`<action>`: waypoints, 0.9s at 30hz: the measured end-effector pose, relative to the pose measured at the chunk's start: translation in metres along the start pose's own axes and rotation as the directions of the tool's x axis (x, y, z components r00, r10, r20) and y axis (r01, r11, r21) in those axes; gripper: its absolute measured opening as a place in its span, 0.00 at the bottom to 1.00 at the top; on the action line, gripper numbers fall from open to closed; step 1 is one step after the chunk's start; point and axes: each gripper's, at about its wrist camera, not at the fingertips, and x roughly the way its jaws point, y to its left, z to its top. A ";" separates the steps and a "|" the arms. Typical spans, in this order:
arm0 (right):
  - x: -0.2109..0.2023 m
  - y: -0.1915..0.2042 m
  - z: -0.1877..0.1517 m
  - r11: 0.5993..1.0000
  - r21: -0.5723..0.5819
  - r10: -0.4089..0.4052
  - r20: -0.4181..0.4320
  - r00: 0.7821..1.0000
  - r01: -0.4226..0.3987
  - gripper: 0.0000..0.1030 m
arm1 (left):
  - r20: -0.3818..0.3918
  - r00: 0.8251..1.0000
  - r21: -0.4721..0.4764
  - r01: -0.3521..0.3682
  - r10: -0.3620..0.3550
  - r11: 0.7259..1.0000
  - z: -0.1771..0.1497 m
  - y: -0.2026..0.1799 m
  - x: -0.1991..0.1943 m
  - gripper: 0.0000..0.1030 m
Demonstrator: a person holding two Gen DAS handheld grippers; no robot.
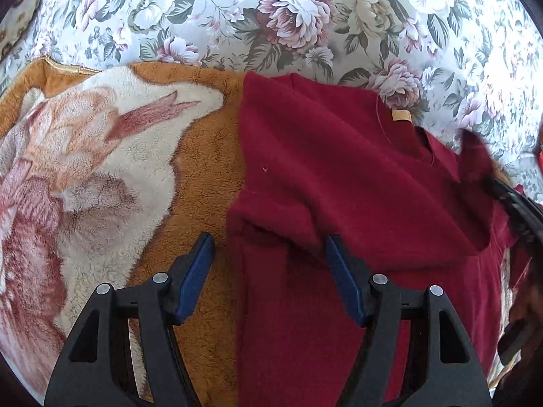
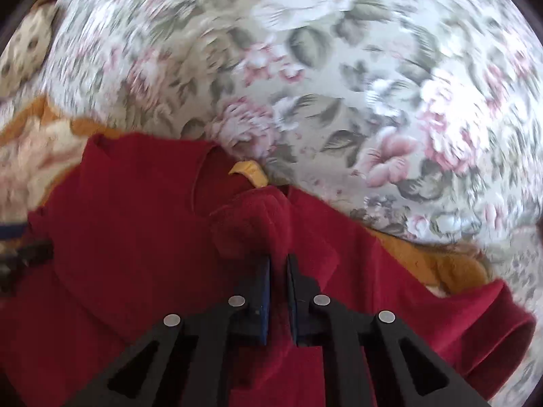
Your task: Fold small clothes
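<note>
A dark red fleece top lies on a plush blanket, with a tan neck label at its collar. My left gripper hovers open over the top's left edge. A folded flap of red cloth sits between its blue pads without being pinched. In the right wrist view, my right gripper is shut on a bunched ridge of the red top, just below the collar and label. That view is blurred.
An orange and cream plush blanket with an animal print lies under the top and spreads to the left. A floral sheet covers the surface beyond. The orange blanket also peeks out to the right of the garment.
</note>
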 end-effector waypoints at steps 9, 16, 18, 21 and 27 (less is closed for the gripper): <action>-0.028 -0.105 -0.082 0.924 0.375 -0.006 -0.166 0.986 0.069 0.16 | -0.028 0.999 0.015 -0.033 0.033 0.999 0.004 0.001 -0.005 0.66; -0.063 -0.097 -0.069 0.929 0.371 -0.002 0.021 1.000 -0.006 0.22 | 0.076 0.997 0.012 -0.036 0.035 0.999 0.004 0.005 -0.024 0.66; -0.053 -0.082 -0.066 0.950 0.311 0.008 0.022 1.000 -0.014 0.22 | 0.058 0.997 0.025 -0.050 0.049 0.998 0.004 0.005 -0.018 0.66; -0.019 -0.079 -0.068 0.955 0.294 -0.003 -0.070 0.998 0.024 0.22 | 0.008 0.998 0.037 -0.058 0.058 0.998 0.002 0.001 -0.004 0.66; -0.039 -0.110 -0.078 0.902 0.432 0.068 -0.083 0.994 -0.025 0.22 | 0.043 0.998 0.050 -0.051 0.049 0.997 0.001 -0.004 -0.011 0.66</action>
